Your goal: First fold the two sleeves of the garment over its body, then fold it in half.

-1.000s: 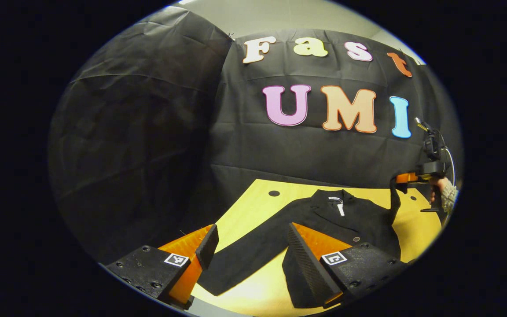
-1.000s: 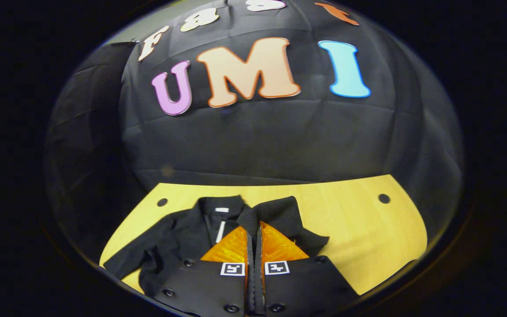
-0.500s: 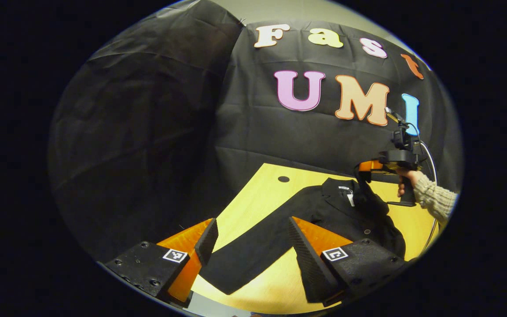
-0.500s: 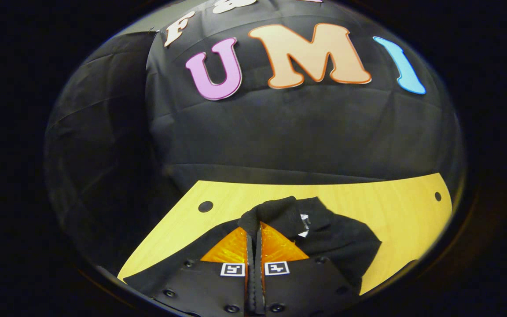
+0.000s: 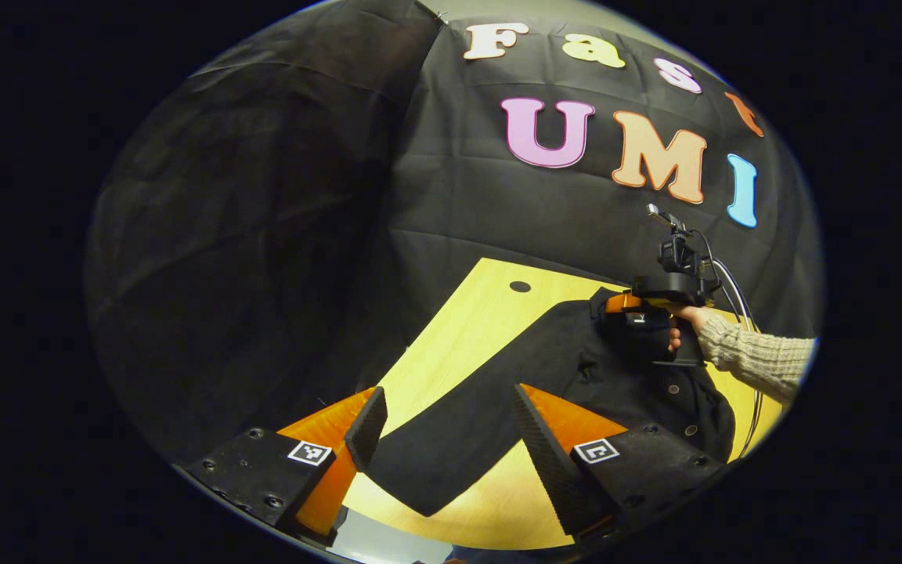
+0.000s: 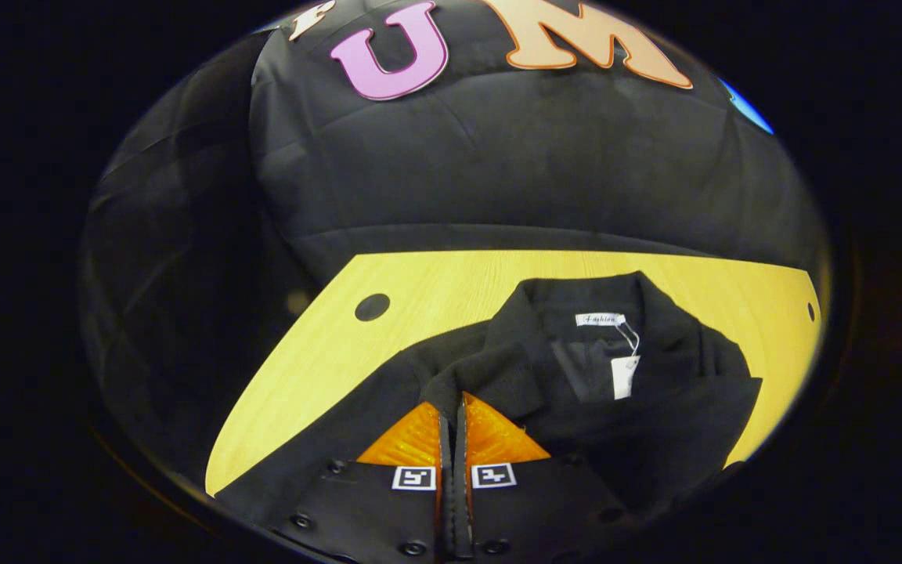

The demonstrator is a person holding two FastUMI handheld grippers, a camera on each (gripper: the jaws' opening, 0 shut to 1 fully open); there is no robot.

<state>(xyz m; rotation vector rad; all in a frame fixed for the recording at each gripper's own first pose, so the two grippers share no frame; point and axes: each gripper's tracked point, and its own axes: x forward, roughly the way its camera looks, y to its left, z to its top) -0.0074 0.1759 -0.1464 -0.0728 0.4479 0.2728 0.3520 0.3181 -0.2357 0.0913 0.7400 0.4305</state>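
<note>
A black jacket lies on the yellow table, collar toward the far wall. Its one sleeve stretches out flat toward my left gripper, which hovers open above the cuff end with nothing held. In the left gripper view a hand in a knit sleeve holds my right gripper low over the jacket's chest. In the right gripper view, my right gripper is shut on the other sleeve's cuff, which is drawn across the body below the collar and its white label.
The table has a round hole near its far left corner, also seen as the hole in the right gripper view. Black cloth walls close the booth behind and to the left. A cable trails from the right gripper.
My right gripper has carried the sleeve from the jacket's right side across and down onto its chest. The left gripper has stayed open above the other sleeve, drifting slightly.
</note>
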